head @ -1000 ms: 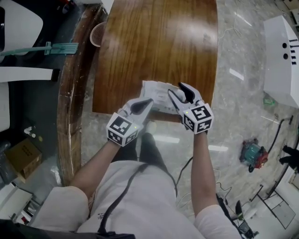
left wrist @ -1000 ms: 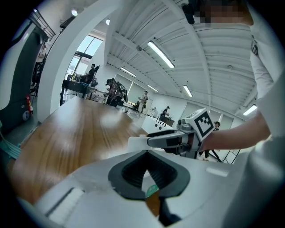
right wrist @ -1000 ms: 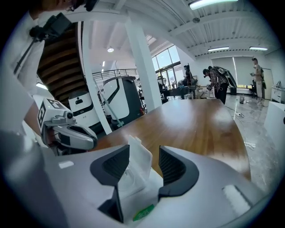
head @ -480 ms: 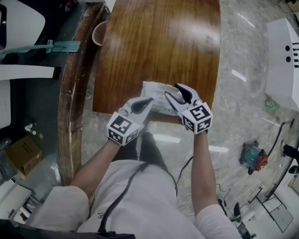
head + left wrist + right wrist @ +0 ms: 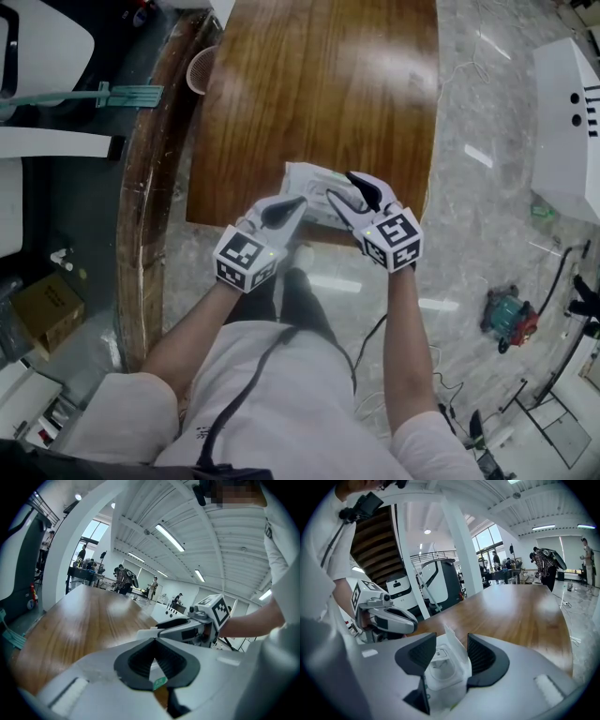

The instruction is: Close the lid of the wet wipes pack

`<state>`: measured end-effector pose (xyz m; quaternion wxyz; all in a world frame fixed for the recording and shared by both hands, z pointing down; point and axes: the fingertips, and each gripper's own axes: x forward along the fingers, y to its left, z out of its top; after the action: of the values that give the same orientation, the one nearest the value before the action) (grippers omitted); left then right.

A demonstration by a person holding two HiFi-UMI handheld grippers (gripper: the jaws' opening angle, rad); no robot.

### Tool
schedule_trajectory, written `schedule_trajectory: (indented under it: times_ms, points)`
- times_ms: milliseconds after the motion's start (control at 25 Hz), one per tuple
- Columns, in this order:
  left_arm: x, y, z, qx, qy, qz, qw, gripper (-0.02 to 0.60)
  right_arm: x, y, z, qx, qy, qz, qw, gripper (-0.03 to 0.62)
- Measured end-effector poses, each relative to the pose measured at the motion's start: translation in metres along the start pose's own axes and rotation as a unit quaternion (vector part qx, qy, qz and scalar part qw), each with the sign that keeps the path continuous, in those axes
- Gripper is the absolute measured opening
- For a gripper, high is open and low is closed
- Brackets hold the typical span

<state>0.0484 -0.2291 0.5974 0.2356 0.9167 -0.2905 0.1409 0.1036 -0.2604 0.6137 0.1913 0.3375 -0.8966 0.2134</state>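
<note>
Over the last second I eased the right tongs [image 5: 339, 185] slightly left, so they stood released astride the upright lid [image 5: 452, 641] of the wet wipes pack [image 5: 307, 180] at the surface's [image 5: 319, 84] near edge, left tongs [image 5: 296, 202] clenched at its corner; lid still open.

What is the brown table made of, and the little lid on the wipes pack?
The table looks like varnished wood: it has brown grain streaks and glossy light reflections, though it could be veneer. The lid of the wipes pack looks like thin, smooth white plastic, slightly see-through, and it stands stiffly open.
</note>
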Motion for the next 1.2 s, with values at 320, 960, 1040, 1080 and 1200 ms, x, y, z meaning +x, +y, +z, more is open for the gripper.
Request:
schedule_trajectory:
  times_ms: [320,960,1040,1080,1200]
  points:
    - [-0.010,-0.012,-0.001,0.004,-0.003,-0.001,1.0000,0.005,-0.009,0.013,-0.004,-0.009,0.001,0.000,1.000,0.202]
    - [-0.036,-0.017,-0.011,0.000,-0.010,-0.001,0.9999,0.005,-0.010,0.036,-0.014,-0.014,0.012,-0.010,1.000,0.202]
    - [-0.038,-0.017,-0.011,0.001,-0.012,-0.001,0.9999,0.005,-0.009,0.039,-0.015,-0.015,0.015,-0.010,1.000,0.202]
    - [-0.040,-0.016,-0.011,0.002,-0.013,0.000,0.9999,0.005,-0.008,0.040,-0.016,-0.016,0.017,-0.010,1.000,0.202]
    - [-0.043,-0.017,-0.013,0.003,-0.013,0.000,0.9999,0.005,-0.007,0.044,-0.018,-0.015,0.020,-0.010,1.000,0.202]
